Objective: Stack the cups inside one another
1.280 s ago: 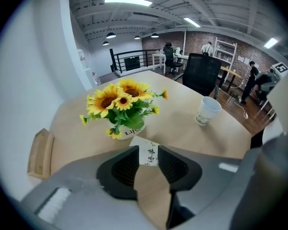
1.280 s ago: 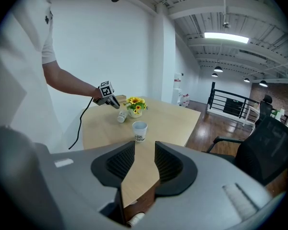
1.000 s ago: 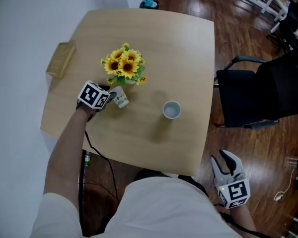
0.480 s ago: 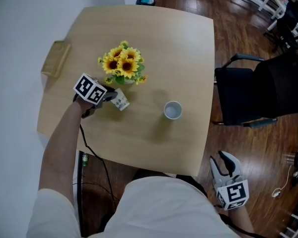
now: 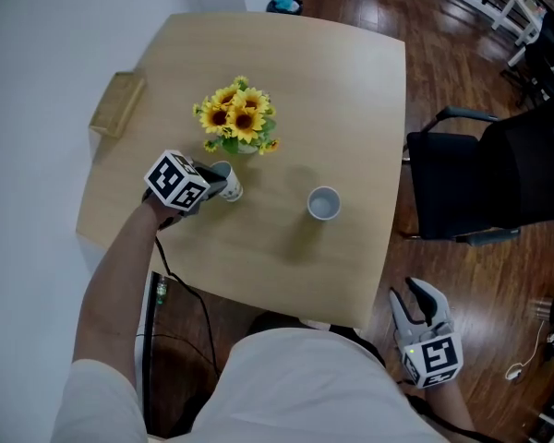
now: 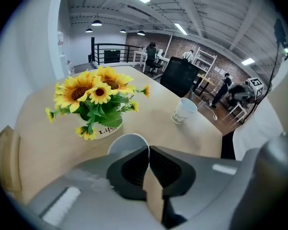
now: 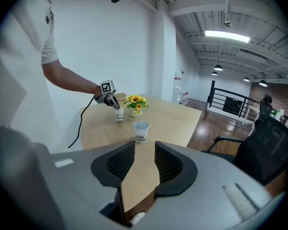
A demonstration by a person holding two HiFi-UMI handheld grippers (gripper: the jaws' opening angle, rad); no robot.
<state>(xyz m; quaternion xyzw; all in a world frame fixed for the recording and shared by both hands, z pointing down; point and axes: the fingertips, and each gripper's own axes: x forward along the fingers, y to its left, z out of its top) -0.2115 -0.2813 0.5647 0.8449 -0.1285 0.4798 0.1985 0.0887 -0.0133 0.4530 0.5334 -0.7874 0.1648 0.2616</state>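
Note:
Two white paper cups stand on the light wooden table (image 5: 351, 90). The near cup (image 5: 226, 184) (image 6: 128, 144) is beside the sunflower pot, and my left gripper (image 5: 212, 185) (image 6: 148, 150) has just been closing and is now shut on its rim, one finger inside and one outside. The other cup (image 5: 323, 202) (image 6: 184, 110) (image 7: 141, 131) stands alone, upright, mid-table to the right. My right gripper (image 5: 417, 301) (image 7: 145, 150) hangs off the table's near right corner, open and with nothing in it. From there the held cup (image 7: 119, 114) shows far off.
A pot of sunflowers (image 5: 236, 121) (image 6: 97, 97) stands just behind the held cup. A small wooden block (image 5: 117, 104) lies at the table's left edge. A black office chair (image 5: 499, 178) stands right of the table on the wood floor. A cable (image 5: 180, 293) hangs below my left arm.
My left gripper's jaws have closed onto the near cup's rim, and the hand has shifted slightly with it. The right gripper and the other cup have stayed put.

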